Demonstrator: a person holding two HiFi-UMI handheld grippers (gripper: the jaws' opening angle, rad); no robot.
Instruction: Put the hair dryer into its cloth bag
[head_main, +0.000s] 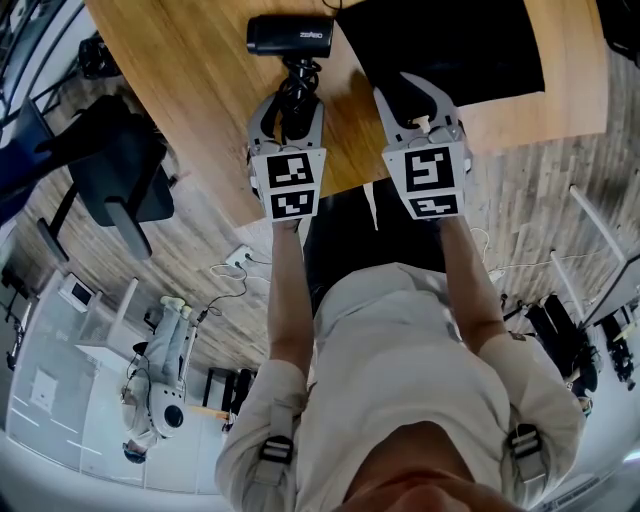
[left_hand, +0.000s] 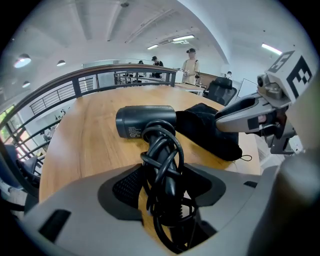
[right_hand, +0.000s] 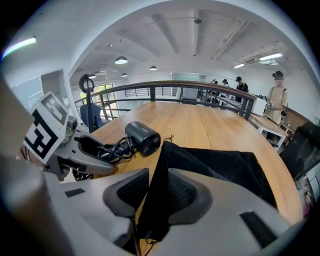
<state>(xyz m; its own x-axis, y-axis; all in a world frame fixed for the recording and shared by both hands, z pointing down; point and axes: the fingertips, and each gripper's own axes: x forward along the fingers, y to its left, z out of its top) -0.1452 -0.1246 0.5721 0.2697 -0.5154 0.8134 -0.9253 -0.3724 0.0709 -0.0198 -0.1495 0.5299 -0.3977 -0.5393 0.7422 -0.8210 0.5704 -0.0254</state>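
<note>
A black hair dryer lies on the wooden table, its handle wrapped in its cord and pointing toward me. My left gripper is shut on that corded handle, which fills the gap between the pads in the left gripper view. To the right of the hair dryer lies the black cloth bag. My right gripper stands open at the bag's near left corner. In the right gripper view a raised fold of the bag stands between the parted jaws of the gripper.
The table's near edge runs just under both grippers. A dark office chair stands on the floor to the left, and a power strip lies below the table. A railing borders the table's far side, with people standing well beyond it.
</note>
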